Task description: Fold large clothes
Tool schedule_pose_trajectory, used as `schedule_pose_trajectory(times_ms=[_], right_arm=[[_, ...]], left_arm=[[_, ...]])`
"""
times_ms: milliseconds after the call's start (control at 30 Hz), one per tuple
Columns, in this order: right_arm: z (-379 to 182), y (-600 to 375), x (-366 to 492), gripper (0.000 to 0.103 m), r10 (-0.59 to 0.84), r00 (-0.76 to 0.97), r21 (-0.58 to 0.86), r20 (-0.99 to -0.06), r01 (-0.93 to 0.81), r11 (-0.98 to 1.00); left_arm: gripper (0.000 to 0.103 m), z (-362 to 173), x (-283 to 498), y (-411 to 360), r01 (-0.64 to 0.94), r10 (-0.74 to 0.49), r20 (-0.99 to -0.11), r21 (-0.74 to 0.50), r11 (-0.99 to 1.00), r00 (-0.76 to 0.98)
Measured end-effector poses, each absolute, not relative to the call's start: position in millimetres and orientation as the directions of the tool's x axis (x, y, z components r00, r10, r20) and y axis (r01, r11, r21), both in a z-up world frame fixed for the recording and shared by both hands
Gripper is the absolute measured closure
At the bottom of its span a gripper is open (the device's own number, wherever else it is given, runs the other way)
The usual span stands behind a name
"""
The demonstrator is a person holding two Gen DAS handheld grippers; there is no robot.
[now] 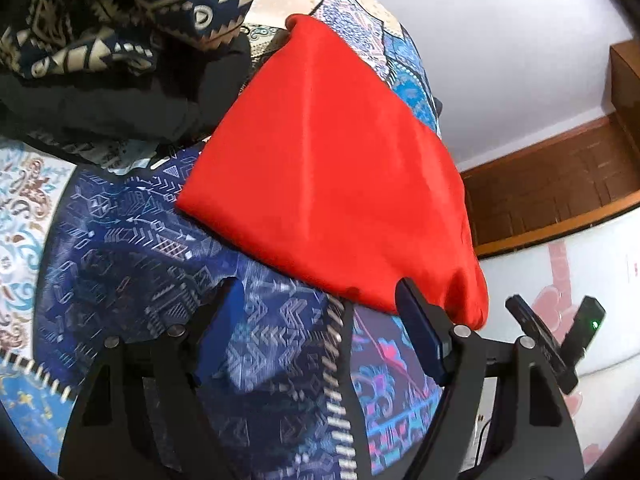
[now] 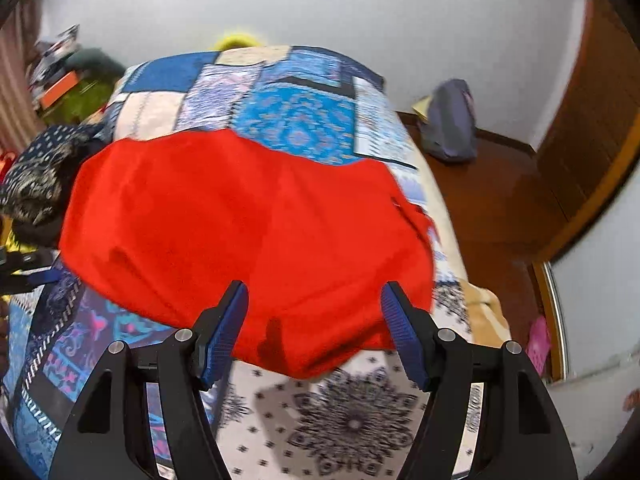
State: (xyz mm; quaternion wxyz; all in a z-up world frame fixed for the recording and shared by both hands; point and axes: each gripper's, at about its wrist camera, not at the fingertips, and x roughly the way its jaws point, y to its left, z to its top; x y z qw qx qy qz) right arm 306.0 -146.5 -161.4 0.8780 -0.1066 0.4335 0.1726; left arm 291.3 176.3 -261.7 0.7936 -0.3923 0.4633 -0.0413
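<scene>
A red garment (image 2: 240,232) lies spread on the patchwork bedspread (image 2: 296,120) of the bed, with a heap of dark patterned clothes (image 1: 100,20) just beyond its far corner. The left gripper (image 1: 320,308) hovers at the garment's near edge, jaws spread and empty. The right gripper (image 2: 314,320) hangs over the garment's near hem, jaws likewise spread, pinching nothing.

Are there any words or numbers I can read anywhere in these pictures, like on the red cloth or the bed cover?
No readable text in either view.
Red cloth: plain, no label or print showing.
Patchwork bedspread: only patterns such as arrows and flowers, no letters.
Stack of things at the far left of the right wrist view: may carry print, but too blurred to read.
</scene>
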Motion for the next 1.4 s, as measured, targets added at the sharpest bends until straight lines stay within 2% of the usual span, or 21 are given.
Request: schedule_pose_trajectory(times_ms=[133, 333, 567, 600, 667, 800, 867, 1000, 1067, 1400], right_arm=[[-166.1, -129.3, 309.4, 0.038, 0.235, 0.554, -0.029, -0.798, -0.425, 0.905], [-177.3, -114.5, 322.6, 0.038, 0.262, 0.521, 0.023, -0.812, -0.420, 0.907], [-190.7, -105.5, 338.3, 0.038, 0.245, 0.506, 0.031, -0.827, -0.394, 0.919], [-192.1, -105.4, 340.6, 0.038, 0.247, 0.502, 0.039, -0.829, -0.389, 0.920], [-194.3, -104.9, 344.8, 0.038, 0.246, 0.490, 0.052, -0.836, -0.376, 0.925], [-193.5, -106.2, 347.2, 0.038, 0.239, 0.476, 0.060, -0.846, -0.361, 0.931], [-188.4, -108.2, 347.0, 0.038, 0.219, 0.482, 0.034, -0.848, -0.362, 0.932], [-173.8, -109.9, 348.5, 0.038, 0.193, 0.499, 0.001, -0.845, -0.360, 0.933], [-166.8, -105.6, 349.3, 0.038, 0.204, 0.497, 0.013, -0.843, -0.360, 0.933], [-184.7, -1.3, 337.9, 0.038, 0.397, 0.341, 0.199, -0.852, -0.491, 0.848]], left_arm=[[0.026, -268.8, 307.6, 172.1, -0.301, -0.389, -0.694, -0.653, 0.695, 0.606], [0.021, -268.8, 344.5, 173.7, -0.317, -0.337, -0.700, -0.627, 0.711, 0.630], [0.022, -275.1, 371.8, 194.7, -0.334, -0.348, -0.634, -0.706, 0.624, 0.690], [0.037, -274.0, 374.1, 195.6, -0.334, -0.337, -0.622, -0.713, 0.616, 0.707], [0.059, -271.1, 379.0, 196.8, -0.369, -0.271, -0.645, -0.677, 0.637, 0.715], [0.086, -262.6, 398.1, 195.5, -0.395, -0.191, -0.676, -0.610, 0.687, 0.712], [0.089, -246.3, 405.6, 191.1, -0.368, -0.171, -0.670, -0.582, 0.725, 0.723], [0.091, -213.4, 398.2, 202.0, -0.302, -0.245, -0.592, -0.672, 0.677, 0.768], [0.092, -191.1, 394.2, 202.6, -0.276, -0.243, -0.572, -0.671, 0.689, 0.784], [0.092, -78.3, 343.1, 202.3, -0.202, -0.061, -0.444, -0.520, 0.830, 0.894]])
